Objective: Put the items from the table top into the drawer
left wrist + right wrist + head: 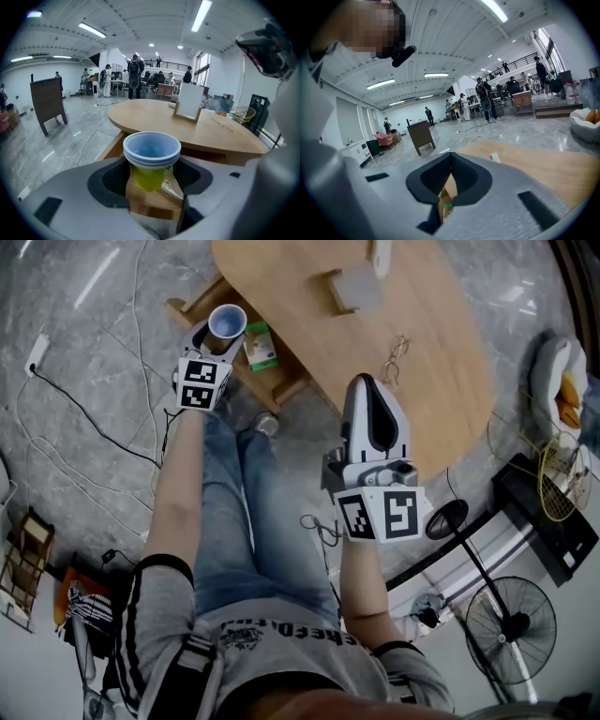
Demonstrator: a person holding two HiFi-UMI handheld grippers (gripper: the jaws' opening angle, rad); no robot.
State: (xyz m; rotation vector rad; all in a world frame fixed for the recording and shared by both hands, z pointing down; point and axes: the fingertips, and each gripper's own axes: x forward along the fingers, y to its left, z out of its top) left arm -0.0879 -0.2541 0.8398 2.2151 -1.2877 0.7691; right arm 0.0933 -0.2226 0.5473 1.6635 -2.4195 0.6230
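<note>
The left hand-held gripper (pixel 216 334) was pinching a blue-rimmed cup (pixel 227 321) by its sides, holding it upright with its mouth open to the head camera. Its own view showed the cup (pixel 151 152) seated between the dark pads of the left hand-held gripper (pixel 151 174), a yellow-green body showing below the blue rim.

The cup hung over the open wooden drawer (pixel 283 386), which stuck out from under the left edge of the round wooden worktop (pixel 431 343). A green and white box (pixel 260 345) lay inside the drawer, just right of the cup. In the left gripper view the drawer's wood (pixel 151 202) showed directly beneath the cup.

The right hand-held gripper (pixel 364 382) was pressed together with nothing between its jaws, and it sat well apart from the left one, at the near edge of the worktop. Its own view showed the tips of the right hand-held gripper (pixel 451 157) meeting, with a sliver of wood and green visible through the gap below them.

On the worktop, a pair of eyeglasses (pixel 397 357) lay just beyond the right hand-held gripper, and a small picture frame (pixel 354 287) stood farther off. The left gripper view showed the frame (pixel 190 101) upright on the far side of the worktop.
</note>
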